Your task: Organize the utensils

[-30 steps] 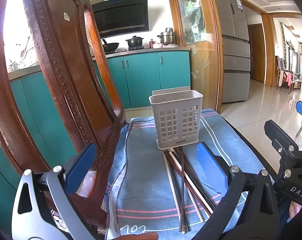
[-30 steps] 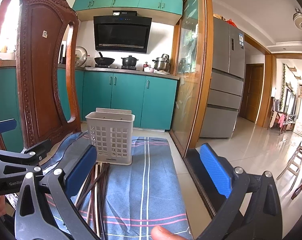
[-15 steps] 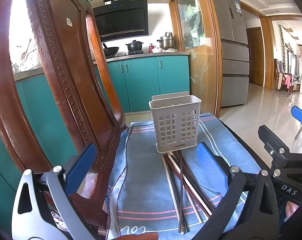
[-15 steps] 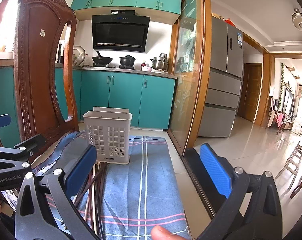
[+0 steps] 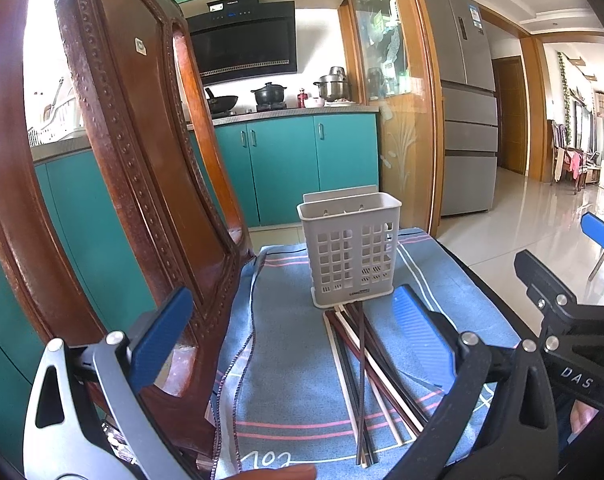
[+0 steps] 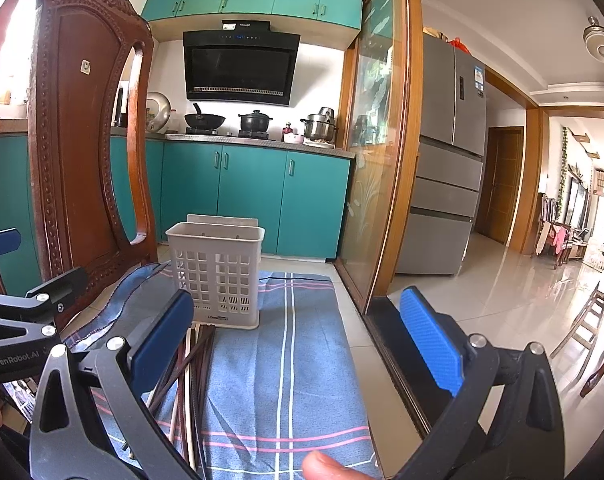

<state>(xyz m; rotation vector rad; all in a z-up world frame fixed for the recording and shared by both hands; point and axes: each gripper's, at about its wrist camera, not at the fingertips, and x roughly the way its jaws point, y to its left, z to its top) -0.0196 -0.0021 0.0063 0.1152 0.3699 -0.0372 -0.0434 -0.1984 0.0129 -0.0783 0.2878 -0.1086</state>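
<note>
A grey slotted utensil holder (image 5: pixel 352 250) (image 6: pixel 217 272) stands upright on a blue striped cloth (image 5: pixel 297 380) (image 6: pixel 289 364). In front of it lies a loose bundle of several chopsticks (image 5: pixel 362 372) (image 6: pixel 193 376), dark brown and pale, pointing toward me. My left gripper (image 5: pixel 289 336) hovers open above the near end of the bundle, nothing between its blue pads. My right gripper (image 6: pixel 297 344) is open too, held to the right of the chopsticks over the cloth. Each gripper shows at the edge of the other's view.
A carved dark wooden chair back (image 5: pixel 113 184) (image 6: pixel 81 152) rises close on the left. The table edge (image 6: pixel 386 360) drops off on the right toward a tiled floor. Teal cabinets (image 6: pixel 253 204) and a fridge (image 6: pixel 446 184) stand behind. A fingertip (image 6: pixel 330 468) shows at the bottom.
Both grippers have drifted slightly; the holder and chopsticks sit a little lower in the right view. Nothing was grasped and the chopsticks lie as before.
</note>
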